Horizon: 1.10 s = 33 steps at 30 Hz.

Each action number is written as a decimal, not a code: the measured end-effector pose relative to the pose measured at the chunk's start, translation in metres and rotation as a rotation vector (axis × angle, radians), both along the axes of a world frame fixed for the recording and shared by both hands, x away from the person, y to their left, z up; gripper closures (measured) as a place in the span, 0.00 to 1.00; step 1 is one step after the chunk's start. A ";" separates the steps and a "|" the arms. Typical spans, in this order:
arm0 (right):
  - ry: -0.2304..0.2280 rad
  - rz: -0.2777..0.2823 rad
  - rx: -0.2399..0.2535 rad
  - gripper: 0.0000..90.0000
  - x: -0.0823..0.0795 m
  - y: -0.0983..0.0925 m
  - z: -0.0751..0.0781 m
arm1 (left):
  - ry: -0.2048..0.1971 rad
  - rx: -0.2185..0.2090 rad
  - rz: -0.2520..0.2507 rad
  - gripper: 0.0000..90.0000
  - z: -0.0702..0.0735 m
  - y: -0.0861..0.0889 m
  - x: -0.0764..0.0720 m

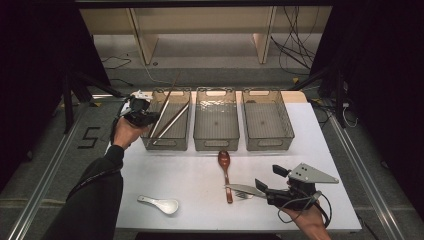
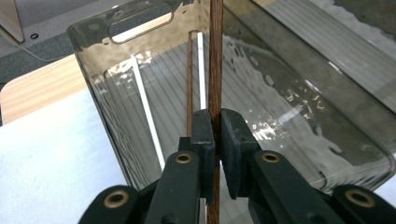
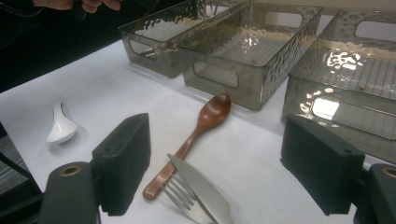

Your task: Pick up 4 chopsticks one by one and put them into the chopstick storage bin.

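My left gripper [image 1: 150, 117] is shut on a dark brown chopstick [image 1: 172, 86] at the left rim of the left clear bin [image 1: 166, 144]. In the left gripper view the pads [image 2: 204, 135] pinch the chopstick [image 2: 215, 60], which runs straight ahead over the bin [image 2: 116, 121]. A second brown chopstick [image 2: 189, 79] and pale ones [image 2: 144, 107] lie inside. My right gripper [image 1: 268, 178] is held open near the table's front right, just right of a knife [image 1: 244, 189] and fork [image 1: 243, 195]. In the right gripper view its wide jaws frame the knife [image 3: 201, 189], the fork [image 3: 179, 196] and a brown wooden spoon [image 3: 205, 120].
A middle bin [image 1: 216, 144] and a right bin [image 1: 269, 143] stand side by side at the back of the white table [image 1: 195, 175]. The wooden spoon [image 1: 225, 167] lies in front of the middle bin. A white soup spoon [image 1: 161, 204] lies front left.
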State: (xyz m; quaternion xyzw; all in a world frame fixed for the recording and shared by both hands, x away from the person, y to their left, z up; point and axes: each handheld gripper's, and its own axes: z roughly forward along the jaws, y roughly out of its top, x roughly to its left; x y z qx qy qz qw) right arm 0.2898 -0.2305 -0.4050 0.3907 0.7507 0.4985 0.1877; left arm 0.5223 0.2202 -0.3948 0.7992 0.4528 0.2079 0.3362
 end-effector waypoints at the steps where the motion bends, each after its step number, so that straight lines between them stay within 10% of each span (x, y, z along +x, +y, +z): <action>1: 0.001 0.000 -0.001 0.28 0.000 0.000 0.000 | 0.001 -0.001 0.002 0.92 -0.001 0.000 0.000; 24: 0.004 0.000 -0.002 0.28 0.000 0.000 -0.001 | 0.074 -0.024 0.062 0.91 -0.024 0.008 -0.002; 30: 0.005 -0.001 0.000 0.28 0.000 0.000 -0.001 | 0.083 -0.106 0.071 0.76 -0.015 0.011 -0.013; 33: 0.008 -0.003 0.000 0.28 0.001 0.000 -0.001 | 0.083 -0.068 0.020 0.62 -0.010 0.006 -0.027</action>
